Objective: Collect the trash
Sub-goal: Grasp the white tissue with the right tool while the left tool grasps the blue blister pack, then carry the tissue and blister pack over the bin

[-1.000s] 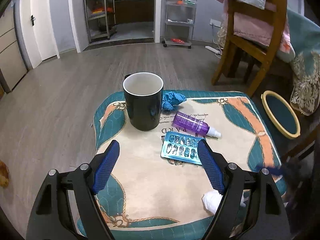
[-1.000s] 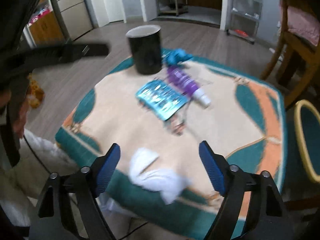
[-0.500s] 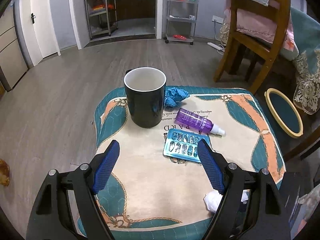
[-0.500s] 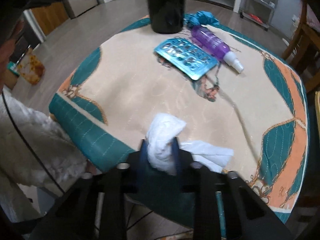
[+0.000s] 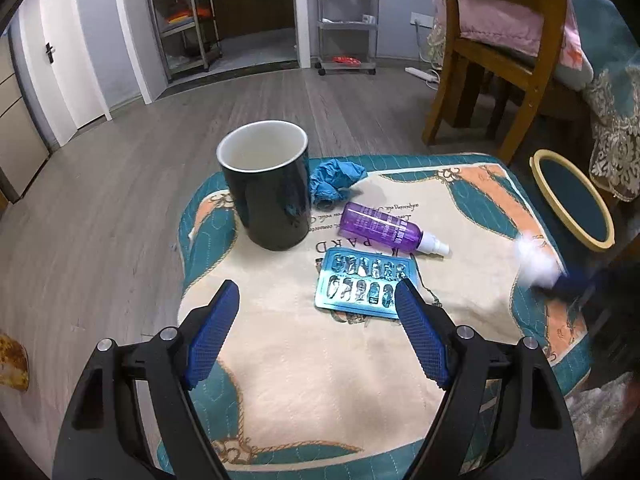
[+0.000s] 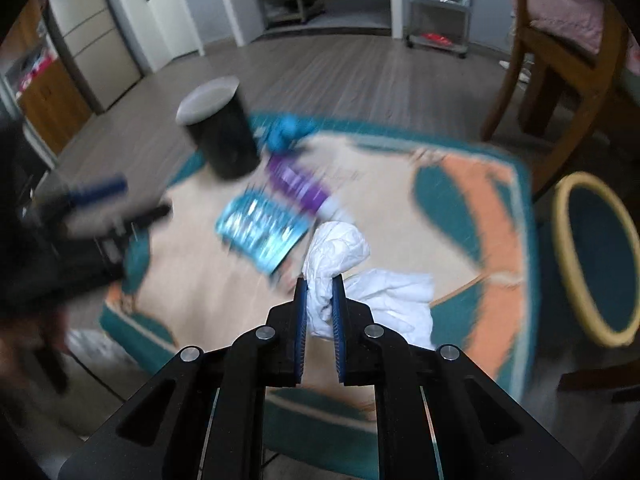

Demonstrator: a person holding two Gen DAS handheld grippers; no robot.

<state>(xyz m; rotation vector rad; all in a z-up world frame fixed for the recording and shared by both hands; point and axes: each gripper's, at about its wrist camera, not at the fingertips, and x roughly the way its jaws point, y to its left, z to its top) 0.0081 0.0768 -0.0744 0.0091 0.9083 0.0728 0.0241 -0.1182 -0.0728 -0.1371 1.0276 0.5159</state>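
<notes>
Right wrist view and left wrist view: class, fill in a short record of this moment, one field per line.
surface: patterned cloth
right gripper: shut on white tissue
left gripper: open, nothing between its fingers
bin: yellow-rimmed bin, beside the cloth
left on cloth: black mug, blue glove, purple bottle, blister pack

Home living/dining rm: low table w/ quilted teal cloth (image 5: 500, 184) on grey wood-look floor (image 5: 100, 208). Wooden chair (image 5: 500, 52) behind table's right; wire shelf cart (image 5: 346, 20) and white door (image 5: 52, 60) farther back.
</notes>
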